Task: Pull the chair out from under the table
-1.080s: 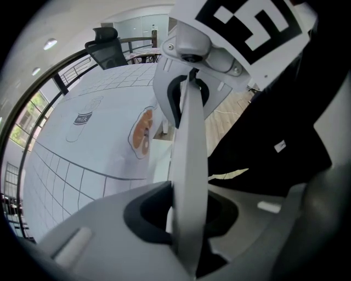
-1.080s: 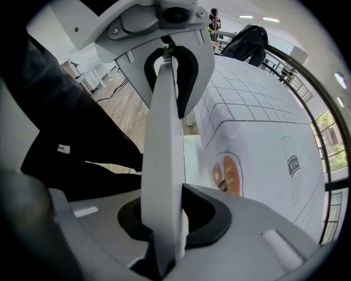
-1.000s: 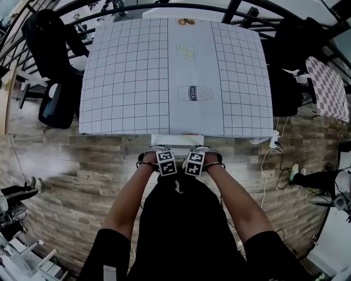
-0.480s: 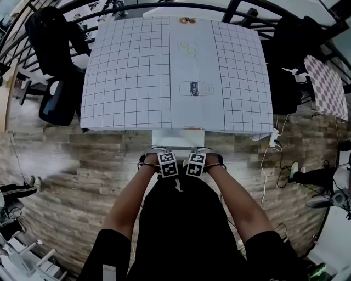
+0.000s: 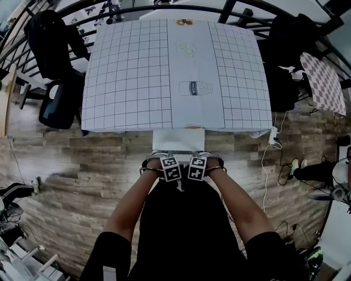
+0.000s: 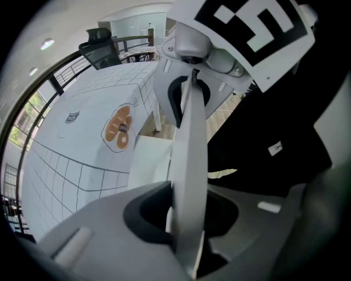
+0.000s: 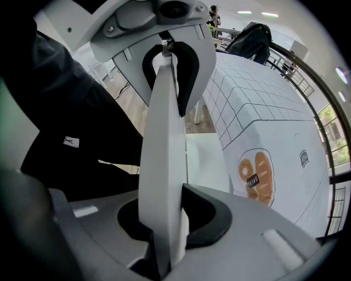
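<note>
A white chair shows its seat (image 5: pixel 178 140) sticking out from under the table (image 5: pixel 131 71), which wears a checked cloth. Both my grippers point down onto the chair's top back rail (image 5: pixel 179 152), side by side. In the left gripper view, the rail (image 6: pixel 192 159) runs through the left gripper (image 6: pixel 189 214). Its jaws are opening with the rail still pressed between them. My right gripper (image 7: pixel 170 219) is shut on the same rail (image 7: pixel 164 142). In the head view, the left gripper (image 5: pixel 164 158) and right gripper (image 5: pixel 199 157) sit close to my body.
Black office chairs stand at the table's left (image 5: pixel 57 104) and right (image 5: pixel 285 82). A power strip with cables (image 5: pixel 274 137) lies on the wood floor by the table's right corner. A dark railing (image 5: pixel 164 8) curves behind the table.
Both grippers have moved back toward my body with the rail. More of the white seat shows from under the table's edge.
</note>
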`<state>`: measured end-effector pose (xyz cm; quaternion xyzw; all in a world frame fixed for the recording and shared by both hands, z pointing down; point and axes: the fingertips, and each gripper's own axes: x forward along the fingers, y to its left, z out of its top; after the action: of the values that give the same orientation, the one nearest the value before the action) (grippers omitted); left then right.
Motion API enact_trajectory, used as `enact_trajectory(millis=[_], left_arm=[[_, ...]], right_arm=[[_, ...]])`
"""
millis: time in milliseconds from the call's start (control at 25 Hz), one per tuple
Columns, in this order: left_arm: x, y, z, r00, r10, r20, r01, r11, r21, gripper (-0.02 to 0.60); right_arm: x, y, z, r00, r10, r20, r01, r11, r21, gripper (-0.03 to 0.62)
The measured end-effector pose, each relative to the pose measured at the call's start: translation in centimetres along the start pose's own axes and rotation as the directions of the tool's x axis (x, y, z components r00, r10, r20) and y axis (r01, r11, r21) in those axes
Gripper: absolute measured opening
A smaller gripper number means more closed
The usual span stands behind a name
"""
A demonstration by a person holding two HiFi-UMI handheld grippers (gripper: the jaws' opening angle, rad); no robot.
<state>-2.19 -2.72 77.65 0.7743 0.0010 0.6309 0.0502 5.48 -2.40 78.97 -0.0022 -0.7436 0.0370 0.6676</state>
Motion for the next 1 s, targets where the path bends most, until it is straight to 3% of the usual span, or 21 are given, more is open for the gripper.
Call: enact_trajectory(millis=[840,1000], left_arm=[[0.0,-5.1,-1.4,1.0,-0.007,0.022,0.006,0.998,0.057,0.094],[0.4,-8.1,-1.7,1.0,-0.007,0.021,0.006,0.998,0.061,0.092]], right_arm=[[0.4,5.5,0.8,1.0,-0.004,0.016,0.003,0.998,0.07,0.081],[0.7,8.3,0.7,1.0,-0.011,0.025,0.009,0.997,0.074,0.08]])
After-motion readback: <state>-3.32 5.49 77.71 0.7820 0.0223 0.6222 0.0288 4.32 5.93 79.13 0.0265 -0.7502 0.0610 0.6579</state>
